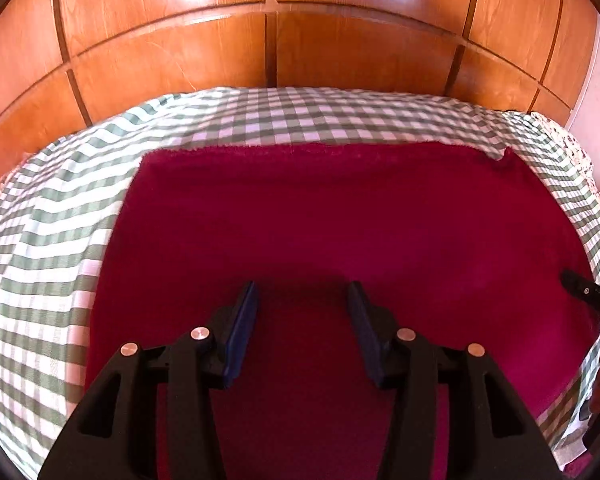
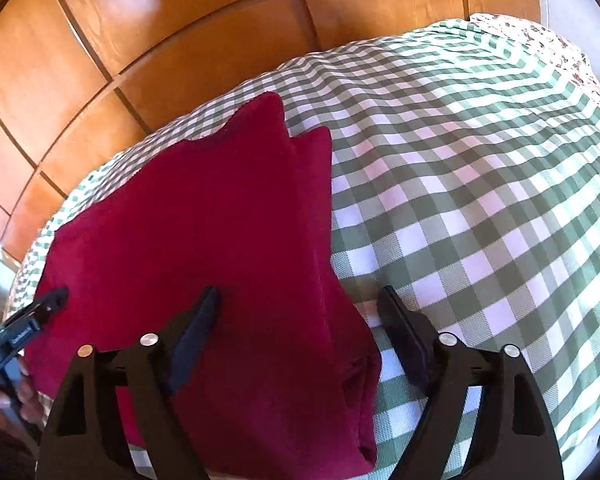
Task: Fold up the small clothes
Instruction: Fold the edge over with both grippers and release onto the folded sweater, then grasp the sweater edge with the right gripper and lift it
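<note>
A dark red cloth lies flat on a green and white checked cover. My left gripper is open and empty, hovering just above the cloth's near middle. In the right wrist view the red cloth shows doubled layers along its right edge, with two pointed corners at the far end. My right gripper is open and empty, straddling that right edge: one finger over the cloth, the other over the checked cover. The right gripper's tip also shows in the left wrist view; the left gripper's tip shows in the right wrist view.
A wooden panelled wall stands right behind the covered surface. A floral-patterned fabric shows at the far right edge of the cover. A hand holds the left gripper at the lower left.
</note>
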Tool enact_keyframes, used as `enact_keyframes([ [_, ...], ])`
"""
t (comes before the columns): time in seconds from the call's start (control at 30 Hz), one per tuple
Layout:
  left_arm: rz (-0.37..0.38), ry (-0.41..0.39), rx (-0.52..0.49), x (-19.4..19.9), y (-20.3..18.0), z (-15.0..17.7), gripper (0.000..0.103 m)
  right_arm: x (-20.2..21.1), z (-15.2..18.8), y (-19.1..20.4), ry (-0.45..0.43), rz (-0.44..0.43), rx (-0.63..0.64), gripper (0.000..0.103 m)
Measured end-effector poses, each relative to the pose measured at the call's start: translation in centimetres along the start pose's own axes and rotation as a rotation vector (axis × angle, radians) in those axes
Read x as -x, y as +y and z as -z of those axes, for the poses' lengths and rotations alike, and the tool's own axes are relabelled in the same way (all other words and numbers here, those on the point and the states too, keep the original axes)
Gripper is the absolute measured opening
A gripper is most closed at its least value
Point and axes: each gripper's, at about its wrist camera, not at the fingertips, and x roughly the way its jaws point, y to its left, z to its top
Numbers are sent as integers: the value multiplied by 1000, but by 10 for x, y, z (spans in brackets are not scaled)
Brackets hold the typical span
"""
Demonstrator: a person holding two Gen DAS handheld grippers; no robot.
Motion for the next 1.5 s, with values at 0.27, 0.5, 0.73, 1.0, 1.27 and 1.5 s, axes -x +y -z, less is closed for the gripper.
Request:
enact_keyframes([
  [0.27,7,-29,52,27,6,10,49,5,-1,-2,54,-96,-8,90],
  [0.5,26,-49,52,38,3,19,49,10,10,4,115,-184,-7,90],
  [0.73,41,-34,57,36,5,26,49,10,12,6,125,-199,-28,74],
  [1.0,54,-22,56,29,9,31,49,8,6,18,144,-236,-23,40],
  [1.27,74,-23,75,30,11,31,47,20,-1,28,120,-238,-1,32],
  [1.5,199,14,184,34,39,31,47,45,-19,68,60,-297,81,30],
])
